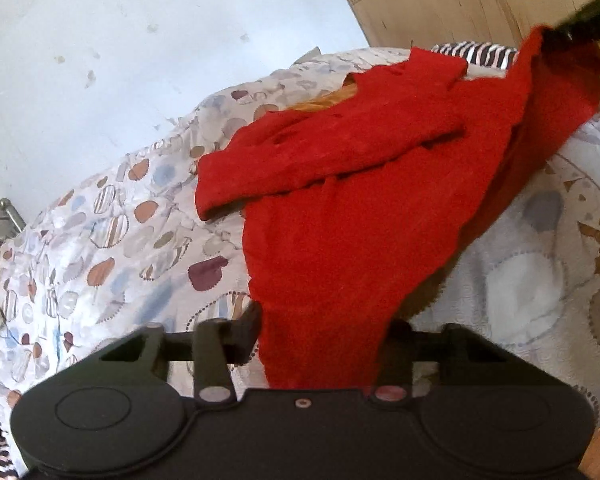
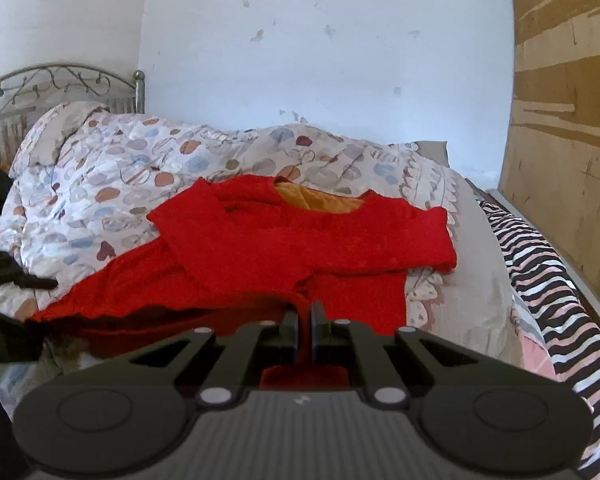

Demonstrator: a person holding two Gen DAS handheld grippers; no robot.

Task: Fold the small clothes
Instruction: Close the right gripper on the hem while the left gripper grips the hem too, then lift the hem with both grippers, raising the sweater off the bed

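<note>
A small red sweater [image 2: 300, 236] with an orange lining at the neck lies on a patterned quilt [image 2: 112, 184], both sleeves folded across its chest. My right gripper [image 2: 305, 312] is shut on the sweater's bottom hem, with red cloth bunched between its fingers. My left gripper [image 1: 324, 340] holds the other hem corner of the red sweater [image 1: 340, 208]; cloth covers the jaws, one finger [image 1: 248, 332] shows at the left. The right gripper [image 1: 572, 28] shows at the top right of the left wrist view, pinching the far corner. The left gripper [image 2: 16, 280] shows at the left edge of the right wrist view.
A metal bed headboard [image 2: 60, 84] stands at the back left. A white wall [image 2: 320, 60] runs behind the bed. A plywood panel [image 2: 568, 120] stands at the right. A striped black, white and pink cloth [image 2: 548, 280] lies along the bed's right side.
</note>
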